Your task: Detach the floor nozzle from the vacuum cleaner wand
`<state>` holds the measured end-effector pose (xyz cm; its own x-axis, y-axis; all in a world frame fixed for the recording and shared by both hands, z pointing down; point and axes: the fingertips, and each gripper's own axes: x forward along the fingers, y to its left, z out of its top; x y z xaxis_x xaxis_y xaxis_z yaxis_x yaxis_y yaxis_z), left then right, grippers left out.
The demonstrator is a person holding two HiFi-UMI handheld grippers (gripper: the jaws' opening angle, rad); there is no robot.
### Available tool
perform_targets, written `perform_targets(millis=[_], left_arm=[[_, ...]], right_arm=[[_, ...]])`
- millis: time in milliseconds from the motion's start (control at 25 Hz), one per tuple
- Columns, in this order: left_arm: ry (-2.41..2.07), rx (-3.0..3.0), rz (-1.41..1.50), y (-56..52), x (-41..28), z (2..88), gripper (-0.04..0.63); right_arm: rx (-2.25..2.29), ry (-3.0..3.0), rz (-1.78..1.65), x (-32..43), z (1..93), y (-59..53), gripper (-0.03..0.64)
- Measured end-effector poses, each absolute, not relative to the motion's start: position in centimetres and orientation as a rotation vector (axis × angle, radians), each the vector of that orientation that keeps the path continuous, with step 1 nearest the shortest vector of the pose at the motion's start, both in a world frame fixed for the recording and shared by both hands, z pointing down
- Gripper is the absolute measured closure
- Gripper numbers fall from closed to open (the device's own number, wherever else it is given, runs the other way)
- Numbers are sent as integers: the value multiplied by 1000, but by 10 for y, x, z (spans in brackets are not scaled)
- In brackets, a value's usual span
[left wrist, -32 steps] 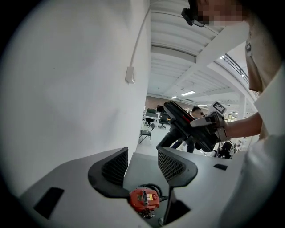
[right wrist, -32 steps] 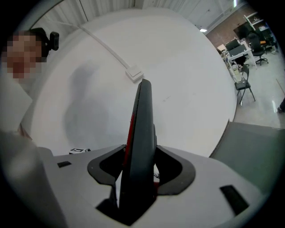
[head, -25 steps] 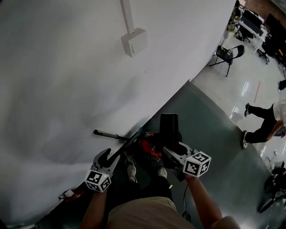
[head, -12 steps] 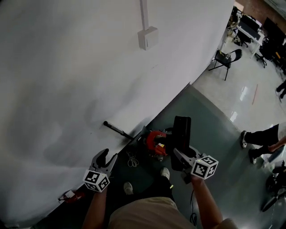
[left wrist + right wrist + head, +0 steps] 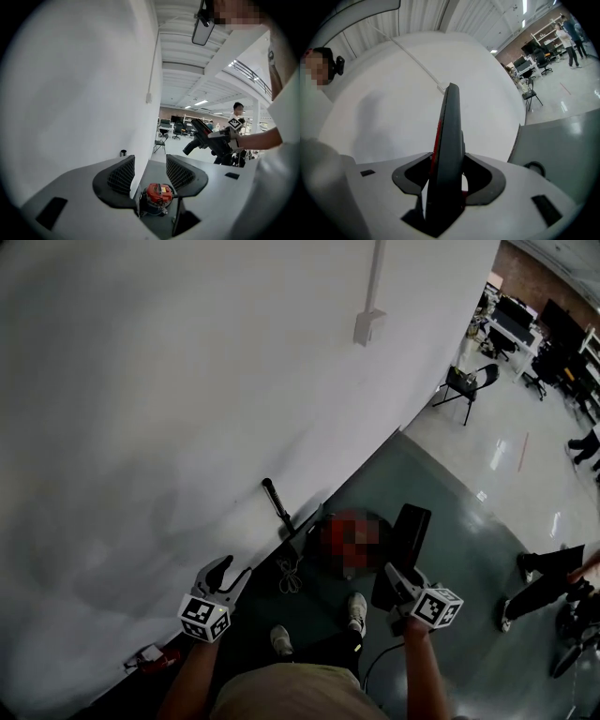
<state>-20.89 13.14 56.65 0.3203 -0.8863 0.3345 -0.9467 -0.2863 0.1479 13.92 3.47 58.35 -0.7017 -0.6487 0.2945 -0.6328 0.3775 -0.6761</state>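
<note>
right gripper (image 5: 395, 574) grips the black nozzle (image 5: 405, 534) edge-on between its jaws, up off the floor (image 5: 469, 493) and apart from the wand (image 5: 278, 504), which leans on the wall (image 5: 187, 381). left gripper (image 5: 150, 171) has its jaws apart and empty. the red vacuum body (image 5: 158, 193) lies near the wand.

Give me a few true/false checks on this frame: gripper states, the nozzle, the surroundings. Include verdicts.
1. The right gripper is shut on the floor nozzle. True.
2. The left gripper is clamped on the wand. False: its jaws stand apart with nothing pressed between them.
3. The nozzle lies flat on the floor. False: the left gripper view shows it held up in the air by the right gripper.
4. A folding chair stands near the far end of the white wall. True.
</note>
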Motion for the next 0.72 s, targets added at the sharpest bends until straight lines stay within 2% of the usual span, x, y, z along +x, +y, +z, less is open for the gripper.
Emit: perform_targets(millis=[360, 720], left_arm=[[-1673, 2177, 295, 184, -260, 622, 376], [-1627, 2078, 268, 182, -240, 672, 376]], right_arm=[[-1317, 2612, -1322, 120, 628, 97, 403], [-1258, 2687, -1332, 79, 651, 116, 403]])
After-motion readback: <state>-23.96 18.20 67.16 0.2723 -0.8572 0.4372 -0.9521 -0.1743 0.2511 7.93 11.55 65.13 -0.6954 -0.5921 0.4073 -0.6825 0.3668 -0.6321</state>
